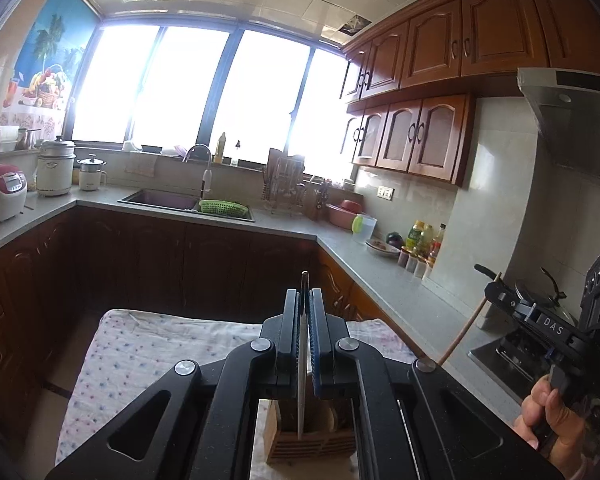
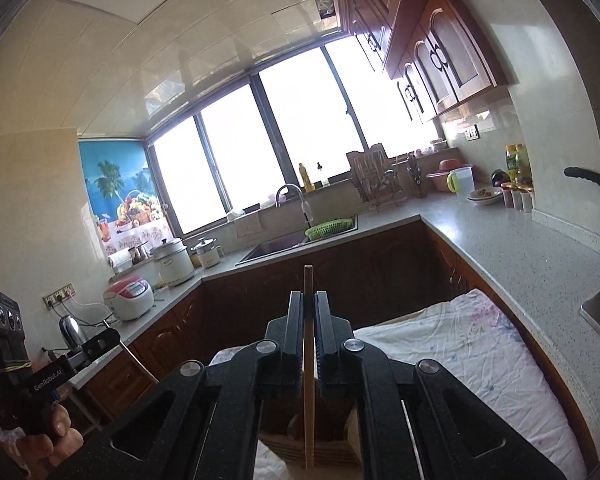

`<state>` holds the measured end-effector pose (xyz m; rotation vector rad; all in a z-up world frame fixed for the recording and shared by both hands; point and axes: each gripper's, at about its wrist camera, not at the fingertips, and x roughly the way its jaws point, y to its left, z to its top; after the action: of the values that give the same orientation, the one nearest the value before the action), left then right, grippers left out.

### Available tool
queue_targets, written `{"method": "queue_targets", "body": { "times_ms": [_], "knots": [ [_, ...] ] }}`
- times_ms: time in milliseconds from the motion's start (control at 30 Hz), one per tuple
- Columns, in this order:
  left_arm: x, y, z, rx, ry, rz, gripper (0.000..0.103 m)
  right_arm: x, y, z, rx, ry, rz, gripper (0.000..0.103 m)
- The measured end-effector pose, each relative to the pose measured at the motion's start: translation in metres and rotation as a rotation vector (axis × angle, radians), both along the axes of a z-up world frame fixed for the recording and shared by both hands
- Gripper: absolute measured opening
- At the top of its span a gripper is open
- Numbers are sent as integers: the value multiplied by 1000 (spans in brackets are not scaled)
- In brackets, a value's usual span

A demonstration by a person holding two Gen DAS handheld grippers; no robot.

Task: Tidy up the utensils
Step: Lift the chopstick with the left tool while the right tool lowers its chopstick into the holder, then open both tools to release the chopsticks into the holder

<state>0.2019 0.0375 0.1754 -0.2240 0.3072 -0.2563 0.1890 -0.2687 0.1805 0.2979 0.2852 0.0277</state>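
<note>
Bright windows [image 1: 188, 88] fill the far wall of a kitchen, above a grey counter [image 1: 380, 280] that runs round three sides and carries a sink [image 1: 160, 200] with a green basket [image 1: 223, 207] at its edge. Brown wooden cabinets [image 1: 440, 52] hang on the wall to the right of the windows.

Close to both cameras, a table covered with a white flower-print cloth [image 1: 140, 352] bears a wooden utensil holder [image 1: 312, 440] with slatted sides.

The left gripper [image 1: 304, 308] has its jaws closed on a thin white utensil [image 1: 301, 380], a chopstick by the look of it, which stands upright between the blue pads. Its dark upper end rises above the jaws, and its lower end reaches down into the holder.

The right gripper [image 2: 309, 308] has its jaws closed on a light wooden chopstick [image 2: 309, 400], also upright. Its top pokes above the jaws and its lower end hangs over the holder [image 2: 312, 444]; whether it touches the holder cannot be told.

In the left wrist view the right gripper [image 1: 496, 284] shows at the right edge, held by a hand [image 1: 548, 412], with the chopstick [image 1: 468, 324] slanting down from it.
</note>
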Motion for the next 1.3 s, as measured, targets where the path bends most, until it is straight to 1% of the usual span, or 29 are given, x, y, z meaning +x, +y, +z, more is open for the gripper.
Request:
{"method": "queue_targets", "body": {
  "times_ms": [100, 233, 400, 500, 633, 667, 933, 1000, 1033, 1067, 1100, 1133, 1167, 1233, 1300],
  "knots": [
    [26, -4, -19, -24, 21, 21, 3, 21, -7, -9, 16, 3, -22, 5],
    [54, -14, -47, -53, 59, 43, 3, 42, -12, -35, 28, 36, -42, 5],
    [81, -23, -84, -81, 97, 57, 3, 48, -13, -73, 38, 38, -55, 5],
    [95, -29, -100, -75, 136, 57, 3, 50, -7, -92, 15, 52, -55, 5],
    [106, -24, -106, -71, 176, 48, 4, 52, -2, -110, -2, 95, -48, 5],
    [106, -22, -104, -68, 170, 50, 4, 52, -2, -112, -3, 99, -51, 5],
    [109, -21, -97, -51, 168, 49, 4, 54, -8, -110, 6, 123, -58, 6],
    [107, -19, -99, -48, 173, 46, 5, 56, -9, -110, 14, 131, -55, 8],
    [105, -19, -99, -49, 182, 44, 8, 57, -9, -110, 19, 138, -52, 10],
    [103, -19, -99, -55, 191, 39, 19, 57, -9, -111, 23, 142, -46, 11],
    [102, -17, -98, -63, 194, 43, 35, 57, -9, -110, 23, 148, -46, 12],
    [96, -12, -98, -69, 189, 55, 43, 56, -10, -109, 27, 149, -41, 27],
    [92, -9, -97, -75, 179, 66, 51, 53, -10, -107, 35, 141, -35, 55],
    [82, -4, -96, -79, 174, 74, 56, 42, -11, -100, 45, 93, -35, 81],
    [73, 1, -95, -86, 177, 79, 67, 30, -11, -90, 30, 54, -47, 83]
  ]
}}
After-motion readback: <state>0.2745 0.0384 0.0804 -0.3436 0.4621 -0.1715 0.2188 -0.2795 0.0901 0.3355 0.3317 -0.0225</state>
